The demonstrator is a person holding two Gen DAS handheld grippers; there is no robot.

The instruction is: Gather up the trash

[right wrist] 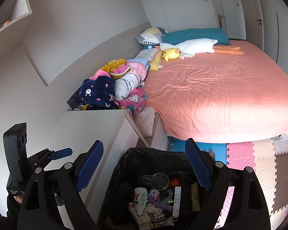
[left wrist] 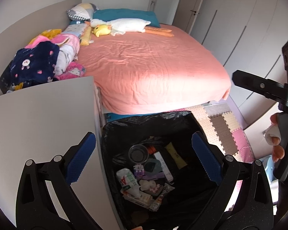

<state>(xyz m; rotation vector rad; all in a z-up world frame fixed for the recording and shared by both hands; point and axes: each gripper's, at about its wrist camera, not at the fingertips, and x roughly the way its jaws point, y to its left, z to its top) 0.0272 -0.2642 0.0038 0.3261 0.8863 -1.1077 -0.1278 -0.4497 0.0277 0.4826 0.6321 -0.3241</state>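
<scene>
Trash (left wrist: 144, 176) sits in the black-lined bin (left wrist: 113, 134), lower centre. We hold the left gripper (left wrist: 144, 157) and right gripper (right wrist: 144, 164) wide, empty. Risk, we judge: pads snagging loose liner.

A bed (left wrist: 153, 61) with a salmon sheet is seen across the upper middle of both frames. At its head, upper centre, a teal pillow (left wrist: 124, 15), a white plush goose (left wrist: 124, 25) and a yellow plush (left wrist: 101, 29) are laid. Folded clothes (left wrist: 48, 57) are piled at left. A foam-tiled floor (right wrist: 259, 163) at lower right carries a black-lined bin (right wrist: 136, 159).
</scene>
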